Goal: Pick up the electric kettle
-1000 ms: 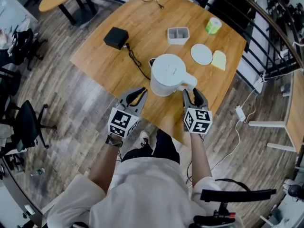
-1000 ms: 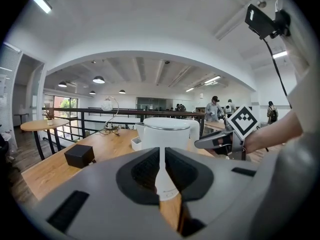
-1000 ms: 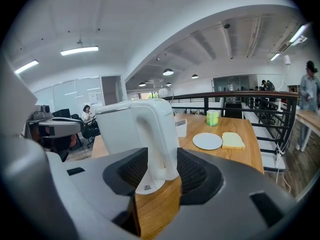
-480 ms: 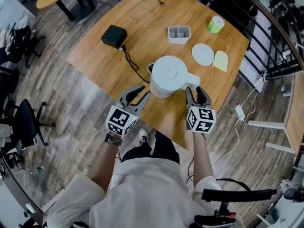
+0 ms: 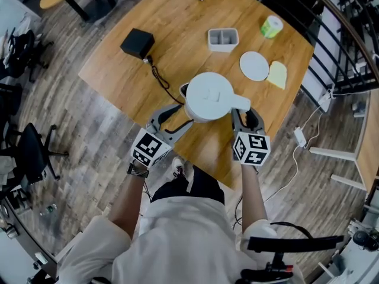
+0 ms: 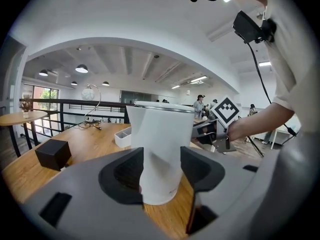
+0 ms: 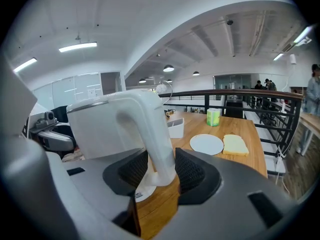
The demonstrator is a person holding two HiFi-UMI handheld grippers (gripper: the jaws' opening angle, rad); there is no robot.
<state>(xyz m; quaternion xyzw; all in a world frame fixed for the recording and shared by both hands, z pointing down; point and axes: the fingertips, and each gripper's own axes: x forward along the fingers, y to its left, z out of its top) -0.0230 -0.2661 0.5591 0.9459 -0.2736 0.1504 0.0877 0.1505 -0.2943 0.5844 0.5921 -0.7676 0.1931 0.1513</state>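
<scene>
Right gripper view: your right gripper (image 7: 161, 171) clamped on handle (image 7: 150, 129) of white electric kettle (image 7: 102, 129), pads touching both sides. Left gripper view: your left gripper (image 6: 161, 171) jaws have just been opening, now apart; kettle body shows in gap, just ahead of pads, not pinched. Head view: kettle near front edge of wooden table (image 5: 177, 28), between your two grippers; black box (image 5: 137, 43) well apart, farther back.

The head view looks steeply down on the table (image 5: 177, 34) from overhead. Both gripper views sit low and close, facing the kettle (image 6: 160, 149) from opposite sides; all three views share it.
</scene>
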